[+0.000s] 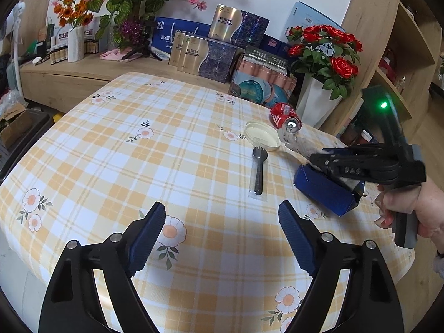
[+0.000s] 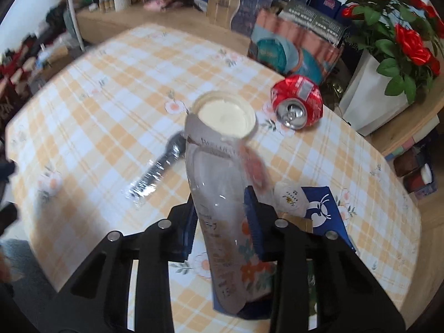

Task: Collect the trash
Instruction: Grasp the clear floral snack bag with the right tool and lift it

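plastic wrapper (image 2: 219,194) being pinched by right gripper (image 2: 222,222) fingers over blue box (image 1: 324,191); left gripper (image 1: 222,233) hovering w/ fingers wide apart, gripping nothing, above counter (image 1: 111,144).

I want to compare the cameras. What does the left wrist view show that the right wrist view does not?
Only the left wrist view shows the open left hand-held gripper and the person's hand.

Only the right wrist view shows the right hand-held gripper shut on the clear wrapper.

Both show the crushed red can, the round lid, the wrapped black fork and the blue box.
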